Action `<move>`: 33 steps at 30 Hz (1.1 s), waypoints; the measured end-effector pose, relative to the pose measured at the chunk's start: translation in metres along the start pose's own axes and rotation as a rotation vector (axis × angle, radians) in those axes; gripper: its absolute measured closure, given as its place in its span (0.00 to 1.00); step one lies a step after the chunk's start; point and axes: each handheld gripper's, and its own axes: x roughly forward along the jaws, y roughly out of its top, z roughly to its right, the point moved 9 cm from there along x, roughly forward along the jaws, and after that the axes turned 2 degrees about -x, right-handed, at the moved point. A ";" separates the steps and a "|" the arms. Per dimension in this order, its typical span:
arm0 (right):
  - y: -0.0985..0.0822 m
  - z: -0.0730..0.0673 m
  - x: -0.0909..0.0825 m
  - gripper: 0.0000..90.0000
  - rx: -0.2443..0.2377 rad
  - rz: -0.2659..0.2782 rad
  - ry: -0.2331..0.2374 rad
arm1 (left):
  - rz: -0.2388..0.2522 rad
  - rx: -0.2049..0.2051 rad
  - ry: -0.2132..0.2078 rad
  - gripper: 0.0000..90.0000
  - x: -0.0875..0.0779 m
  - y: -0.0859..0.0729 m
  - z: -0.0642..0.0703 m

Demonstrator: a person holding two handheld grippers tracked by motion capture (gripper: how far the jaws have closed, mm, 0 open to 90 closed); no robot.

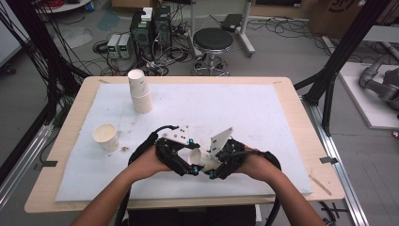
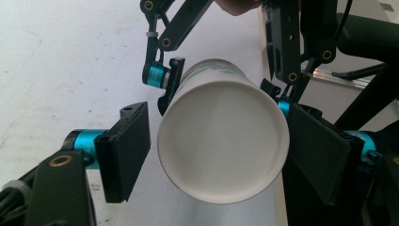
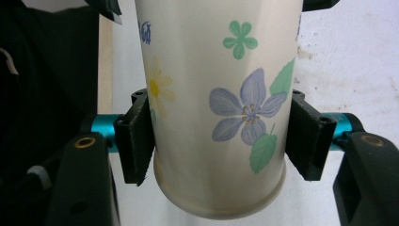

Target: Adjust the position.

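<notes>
A paper cup (image 3: 221, 103) printed with blue and yellow flowers lies level above the white mat, near the table's front middle (image 1: 195, 157). My right gripper (image 3: 219, 141) is shut on the cup's narrow end, both pads pressed to its sides. The cup's wide end (image 2: 223, 141) faces the left gripper's camera. My left gripper (image 2: 223, 155) stands around that end. Its left pad (image 2: 127, 150) is a little apart from the cup wall and its right pad (image 2: 320, 155) is at the wall. In the high view the left gripper (image 1: 188, 162) and the right gripper (image 1: 210, 165) meet nose to nose.
A stack of upturned paper cups (image 1: 139, 92) stands at the mat's back left. A single upright cup (image 1: 106, 136) is at the left. The white mat (image 1: 244, 108) covers most of the wooden table (image 1: 291, 89). A stool (image 1: 213, 40) and cables lie beyond.
</notes>
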 end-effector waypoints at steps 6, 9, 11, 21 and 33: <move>-0.001 -0.001 0.002 0.38 0.003 -0.023 0.014 | -0.025 0.003 -0.002 0.33 0.001 -0.003 -0.002; -0.002 -0.001 0.004 0.38 0.001 -0.030 0.019 | -0.039 0.011 -0.018 0.40 0.002 -0.005 0.000; -0.002 -0.002 0.005 0.38 -0.003 -0.037 0.024 | -0.051 0.003 -0.024 0.41 0.004 -0.006 0.001; 0.001 0.001 -0.005 0.22 0.066 0.085 0.003 | 0.010 -0.018 -0.017 0.41 -0.003 -0.004 -0.002; -0.001 0.008 -0.032 0.22 0.205 0.397 -0.044 | 0.176 -0.082 0.006 0.41 -0.009 -0.012 -0.005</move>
